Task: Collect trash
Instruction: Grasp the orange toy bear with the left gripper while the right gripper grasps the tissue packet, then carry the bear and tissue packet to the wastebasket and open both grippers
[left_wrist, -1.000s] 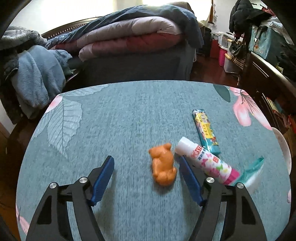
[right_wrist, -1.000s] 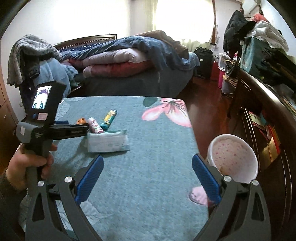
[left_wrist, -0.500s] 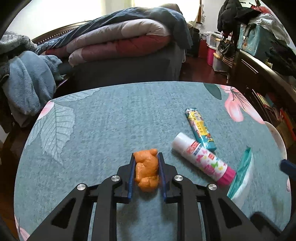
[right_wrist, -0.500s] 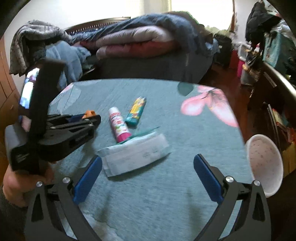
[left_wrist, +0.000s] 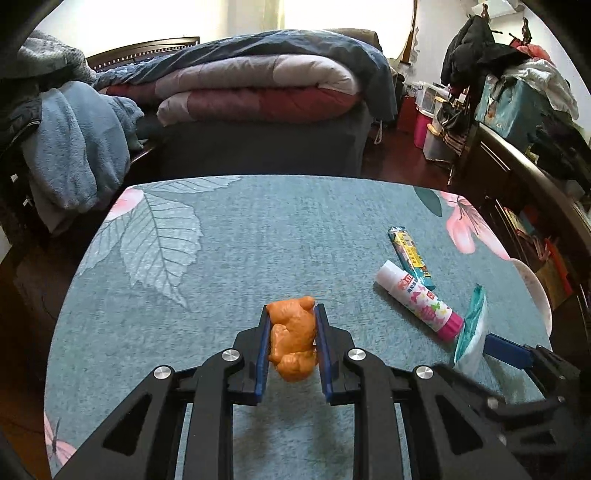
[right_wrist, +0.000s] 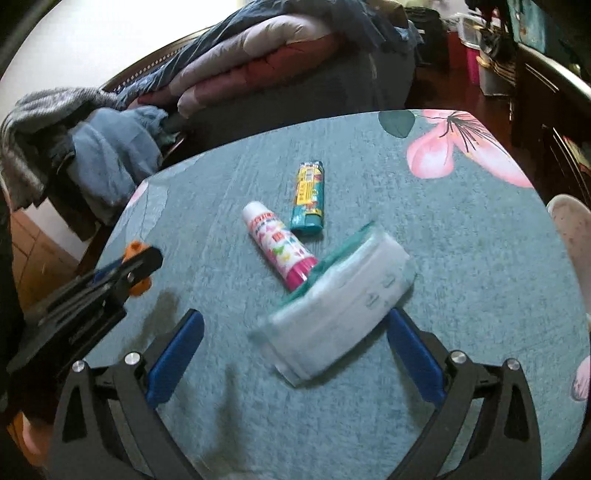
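My left gripper (left_wrist: 291, 319) is shut on an orange bear-shaped toy (left_wrist: 293, 338) and holds it just above the teal tablecloth (left_wrist: 240, 240). The toy also shows in the right wrist view (right_wrist: 137, 268). My right gripper (right_wrist: 291, 321) is open, its blue pads on either side of a white and green tissue pack (right_wrist: 336, 302), which lies flat between them. The pack shows edge-on in the left wrist view (left_wrist: 471, 328). A pink and white glue stick (right_wrist: 279, 245) and a teal snack wrapper (right_wrist: 308, 197) lie just beyond the pack.
A pale pink speckled bin (right_wrist: 572, 232) stands off the table's right edge. A bed with folded quilts (left_wrist: 258, 92) lies behind the table. A blue blanket (left_wrist: 74, 147) hangs at the left. A dark wooden cabinet (left_wrist: 535, 177) runs along the right.
My left gripper closed on the orange toy and lifted it slightly. My right gripper moved left and forward from the bin side until its open pads straddle the tissue pack.
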